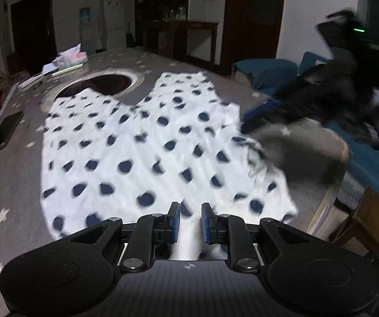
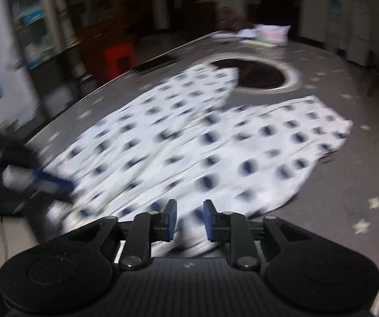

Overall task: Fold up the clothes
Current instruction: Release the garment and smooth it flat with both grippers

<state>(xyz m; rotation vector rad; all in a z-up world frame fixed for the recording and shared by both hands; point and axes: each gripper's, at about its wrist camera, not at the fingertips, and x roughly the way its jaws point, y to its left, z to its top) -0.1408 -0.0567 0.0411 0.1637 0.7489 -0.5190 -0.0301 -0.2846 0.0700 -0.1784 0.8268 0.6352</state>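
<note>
A white garment with dark blue dots (image 1: 136,142) lies spread flat on the grey star-patterned table (image 1: 9,185), its two upper parts reaching toward the round inset. My left gripper (image 1: 191,219) hovers at its near hem, blue pads apart, with white cloth showing in the gap and no pad visibly pressing on it. In the right wrist view the same garment (image 2: 215,145) is blurred. My right gripper (image 2: 190,218) stands at its near edge with the jaws apart and cloth beneath them. The right gripper shows in the left wrist view as a dark blur (image 1: 266,108) at the garment's right edge.
A round dark inset with a pale rim (image 1: 99,84) sits mid-table beyond the garment. A phone (image 1: 4,134) lies at the left edge, and a tissue pack with papers (image 1: 70,58) at the far end. Blue cushions (image 1: 268,71) and a wooden stool (image 1: 369,224) stand to the right.
</note>
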